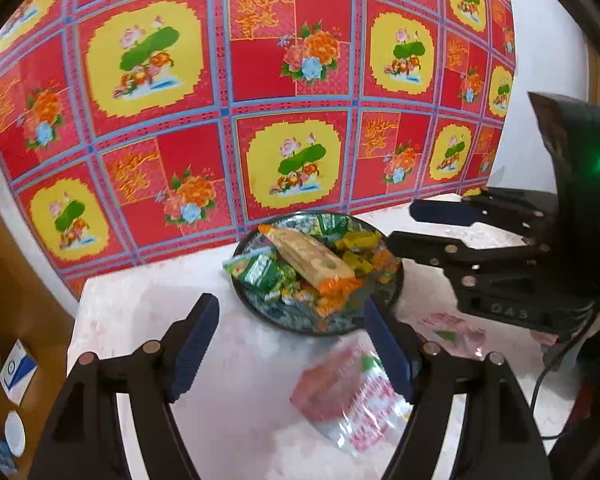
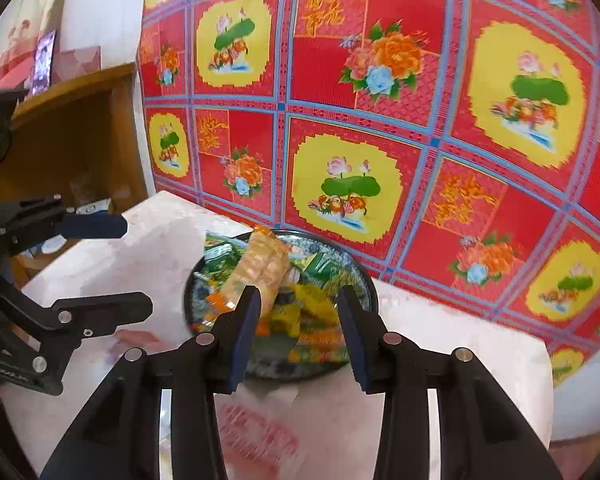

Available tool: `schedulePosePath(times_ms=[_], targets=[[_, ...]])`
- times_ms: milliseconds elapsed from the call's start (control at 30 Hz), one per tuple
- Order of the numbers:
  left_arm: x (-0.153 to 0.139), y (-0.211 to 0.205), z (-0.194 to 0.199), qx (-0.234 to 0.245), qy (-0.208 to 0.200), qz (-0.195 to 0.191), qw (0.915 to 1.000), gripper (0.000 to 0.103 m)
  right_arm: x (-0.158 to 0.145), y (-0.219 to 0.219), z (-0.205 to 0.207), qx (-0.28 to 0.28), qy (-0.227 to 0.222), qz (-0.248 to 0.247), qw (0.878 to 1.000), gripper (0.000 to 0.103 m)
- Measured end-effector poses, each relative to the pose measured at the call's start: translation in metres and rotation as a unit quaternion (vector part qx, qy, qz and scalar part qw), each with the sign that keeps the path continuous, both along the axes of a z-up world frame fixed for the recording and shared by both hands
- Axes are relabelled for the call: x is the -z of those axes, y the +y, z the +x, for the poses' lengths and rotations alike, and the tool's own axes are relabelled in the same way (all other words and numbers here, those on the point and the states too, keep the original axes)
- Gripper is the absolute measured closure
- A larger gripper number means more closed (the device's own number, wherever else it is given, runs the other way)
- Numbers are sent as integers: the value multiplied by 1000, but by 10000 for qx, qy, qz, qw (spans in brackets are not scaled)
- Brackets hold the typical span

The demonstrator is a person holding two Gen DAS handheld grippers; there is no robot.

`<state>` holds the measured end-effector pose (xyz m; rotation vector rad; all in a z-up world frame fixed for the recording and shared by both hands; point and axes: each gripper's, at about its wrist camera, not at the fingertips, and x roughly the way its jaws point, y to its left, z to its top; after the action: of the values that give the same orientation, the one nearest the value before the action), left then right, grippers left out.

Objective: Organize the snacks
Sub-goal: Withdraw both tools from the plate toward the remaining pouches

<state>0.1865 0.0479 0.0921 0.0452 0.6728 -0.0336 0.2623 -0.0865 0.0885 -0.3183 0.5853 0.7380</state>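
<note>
Two open grippers above a dish of snacks on a pale table.

Left wrist view: the left gripper [image 1: 290,344] stood with jaws wide apart and empty, a red-and-clear packet [image 1: 350,396] lying beneath it, near the dark dish [image 1: 256,304] of wrapped snacks (a long orange packet [image 1: 308,258] on top).
Right wrist view: the right gripper [image 2: 300,334] hung over the dish [image 2: 190,300], jaws spread, nothing between them.

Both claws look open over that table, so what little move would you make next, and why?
Probably lower the left claw onto the pink packet and close. The packet lies loose on the table, outside the snack plate, just under the open fingers.
</note>
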Motion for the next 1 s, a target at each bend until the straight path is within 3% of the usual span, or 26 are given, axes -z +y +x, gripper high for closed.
schedulePosePath(times_ms=[367, 633, 800, 1000], targets=[[3, -27, -66, 128, -127, 75, 9998, 24, -12, -34, -76, 178, -70, 179, 9997, 58], [22, -52, -109, 229, -214, 73, 9995, 24, 5, -49, -141, 68, -180, 82, 9998, 57], [37, -54, -127, 90, -337, -96, 9993, 24, 22, -56, -159, 229, -261, 60, 9994, 57], [55, -48, -140, -212, -338, 18, 9992, 24, 41, -66, -155, 593, 49, 148, 9981, 57]])
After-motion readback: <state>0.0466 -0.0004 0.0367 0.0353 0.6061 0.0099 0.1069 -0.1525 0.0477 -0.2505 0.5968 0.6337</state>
